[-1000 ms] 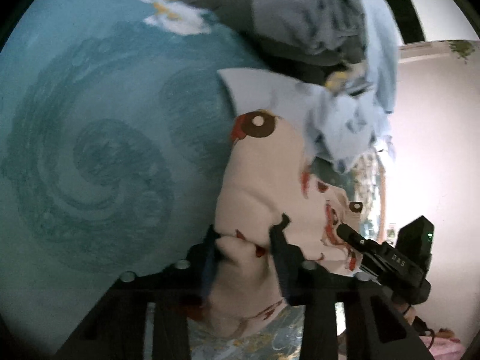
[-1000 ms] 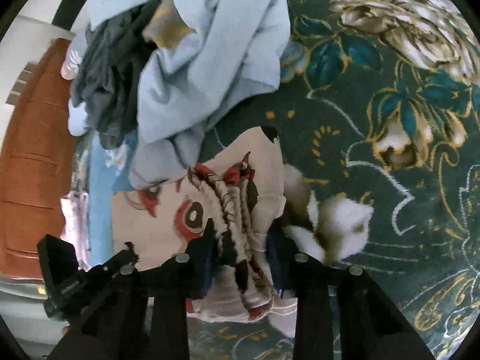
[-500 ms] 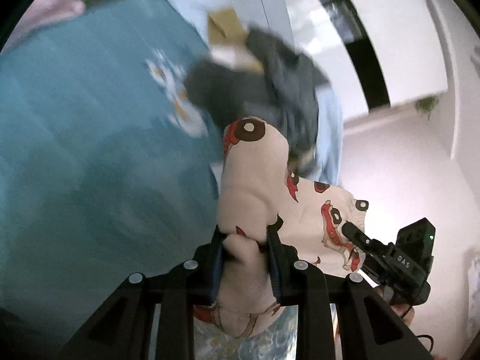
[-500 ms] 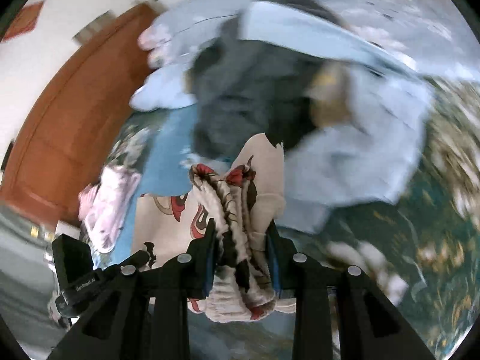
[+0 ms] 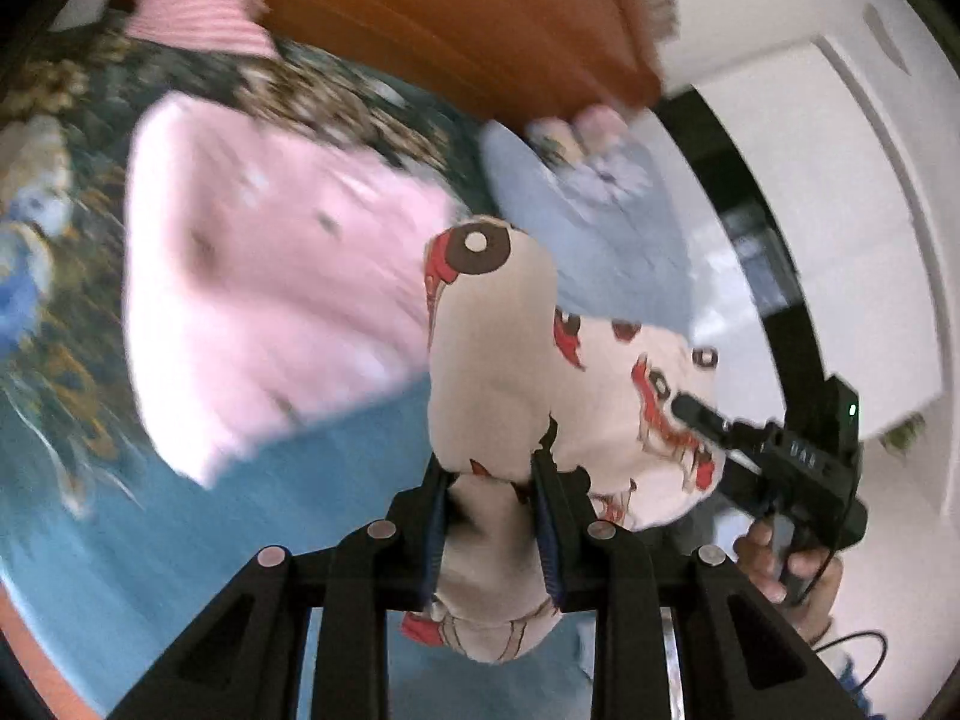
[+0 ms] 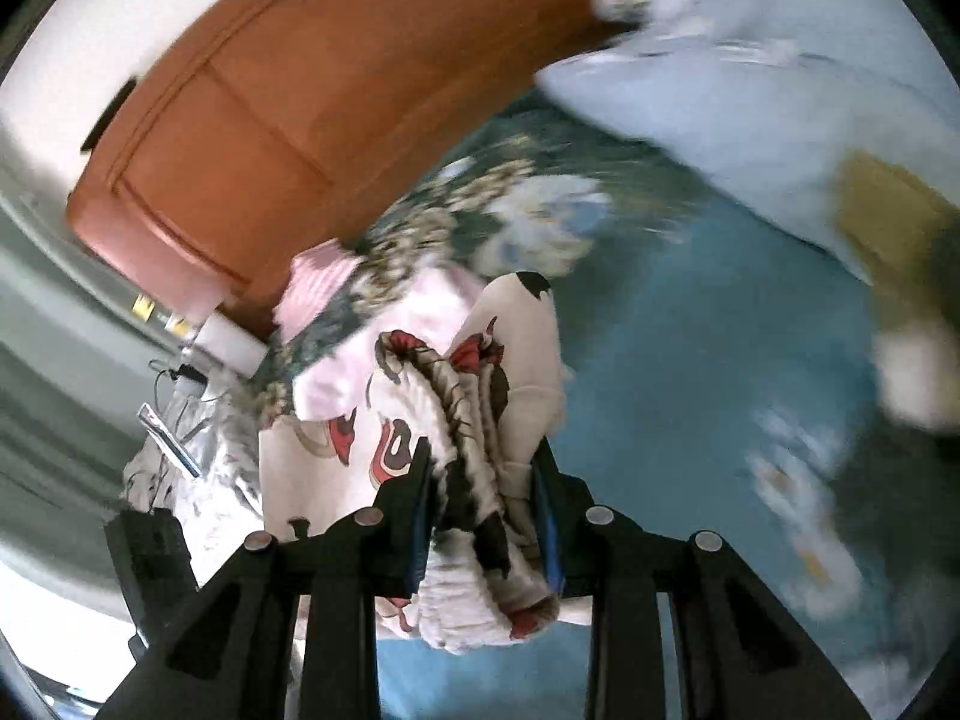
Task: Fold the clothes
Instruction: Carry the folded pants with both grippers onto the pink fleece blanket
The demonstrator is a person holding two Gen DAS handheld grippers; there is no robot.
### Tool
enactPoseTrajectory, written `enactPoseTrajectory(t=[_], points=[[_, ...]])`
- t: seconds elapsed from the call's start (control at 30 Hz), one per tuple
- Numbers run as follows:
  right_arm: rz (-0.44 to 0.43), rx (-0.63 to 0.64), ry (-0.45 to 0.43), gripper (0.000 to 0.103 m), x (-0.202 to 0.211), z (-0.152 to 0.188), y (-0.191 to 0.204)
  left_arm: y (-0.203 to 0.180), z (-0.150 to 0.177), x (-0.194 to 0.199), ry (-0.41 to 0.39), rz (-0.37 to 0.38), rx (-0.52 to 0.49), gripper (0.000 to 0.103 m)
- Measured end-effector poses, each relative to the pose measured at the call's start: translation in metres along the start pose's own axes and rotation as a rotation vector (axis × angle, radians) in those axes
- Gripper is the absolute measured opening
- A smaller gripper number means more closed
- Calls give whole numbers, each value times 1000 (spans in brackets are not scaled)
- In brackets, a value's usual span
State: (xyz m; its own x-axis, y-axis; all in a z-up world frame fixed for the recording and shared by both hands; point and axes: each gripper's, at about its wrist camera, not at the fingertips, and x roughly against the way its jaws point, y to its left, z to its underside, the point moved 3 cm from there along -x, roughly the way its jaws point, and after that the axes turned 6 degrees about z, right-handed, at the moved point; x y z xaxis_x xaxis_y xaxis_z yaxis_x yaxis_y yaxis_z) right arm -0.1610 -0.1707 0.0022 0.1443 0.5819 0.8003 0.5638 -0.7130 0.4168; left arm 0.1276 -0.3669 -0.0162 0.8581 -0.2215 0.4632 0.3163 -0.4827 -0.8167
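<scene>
Overhead, one cream garment (image 5: 498, 360), two claws clamped, left claw (image 5: 489, 468), right claw (image 6: 480, 468)

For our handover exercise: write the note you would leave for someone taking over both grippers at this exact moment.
Left gripper: jaws shut on the cream printed garment.
Right gripper: jaws shut on the same garment's gathered, ruffled edge.
The garment hangs between both grippers, above the blue bedspread.
A pink garment and a light blue one lie on the bed.
Done: garment picked up. Left: lay it flat and fold it; no fold visible yet.
</scene>
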Motion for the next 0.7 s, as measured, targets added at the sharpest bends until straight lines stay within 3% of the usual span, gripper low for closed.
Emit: enactPoseTrajectory(t=[0.17, 0.3, 0.43, 0.57, 0.63, 0.7], points=[[-38, 126, 51, 30, -72, -53, 57, 38, -48, 14, -102, -65, 40, 28], [-56, 199, 68, 30, -119, -82, 90, 68, -64, 10, -173, -139, 69, 28], [7, 221, 135, 31, -174, -81, 94, 112, -65, -12, -180, -221, 152, 28], [89, 193, 191, 34, -213, -70, 80, 132, -52, -15, -177, -189, 195, 31], [74, 193, 190, 39, -210, -70, 77, 126, -50, -7, -165, -192, 176, 32], [85, 230, 170, 43, -198, -73, 80, 123, -51, -1, -158, -212, 180, 41]])
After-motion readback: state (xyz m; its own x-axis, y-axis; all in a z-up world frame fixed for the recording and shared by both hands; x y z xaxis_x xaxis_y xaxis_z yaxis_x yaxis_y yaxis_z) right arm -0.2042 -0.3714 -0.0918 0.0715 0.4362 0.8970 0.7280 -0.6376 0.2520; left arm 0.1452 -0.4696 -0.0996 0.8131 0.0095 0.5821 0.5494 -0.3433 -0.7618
